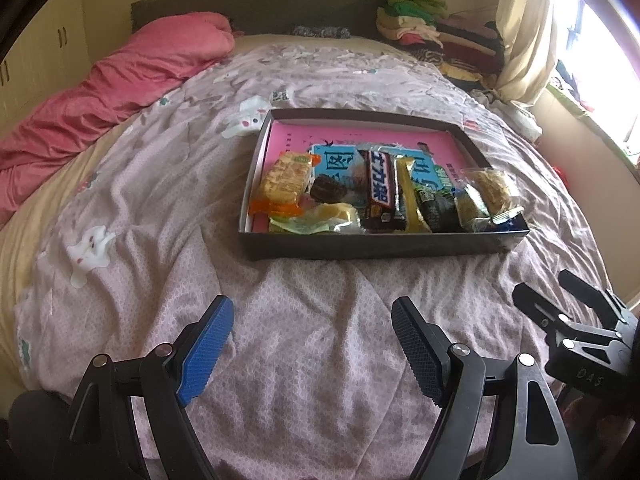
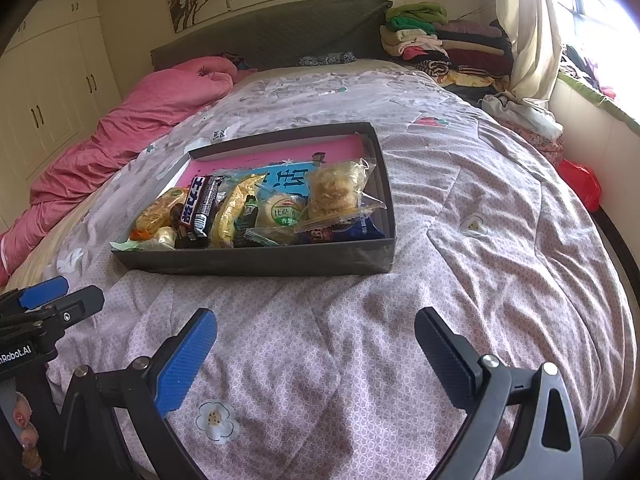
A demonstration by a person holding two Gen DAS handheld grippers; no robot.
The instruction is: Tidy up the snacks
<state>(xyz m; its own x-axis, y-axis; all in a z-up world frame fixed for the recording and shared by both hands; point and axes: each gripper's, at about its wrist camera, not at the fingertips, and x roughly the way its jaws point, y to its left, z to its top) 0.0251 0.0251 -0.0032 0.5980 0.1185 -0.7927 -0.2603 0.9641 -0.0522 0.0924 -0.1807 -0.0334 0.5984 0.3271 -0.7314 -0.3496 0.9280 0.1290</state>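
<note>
Pink patterned bedding covers the bed [image 1: 168, 184], and on it rests a shallow dark box [image 1: 376, 246] with a pink lining. Wrapped snacks crowd the near end of the box: a dark chocolate bar [image 1: 380, 192] in the middle, a yellow packet [image 1: 410, 196] beside it, an orange-wrapped cake [image 1: 282, 180] at one end and a clear bag of crumbly pastry [image 2: 334, 190] at the other. Nearer than the box, the left gripper [image 1: 312, 350] and right gripper [image 2: 316, 360] both hang with jaws spread, holding nothing.
</note>
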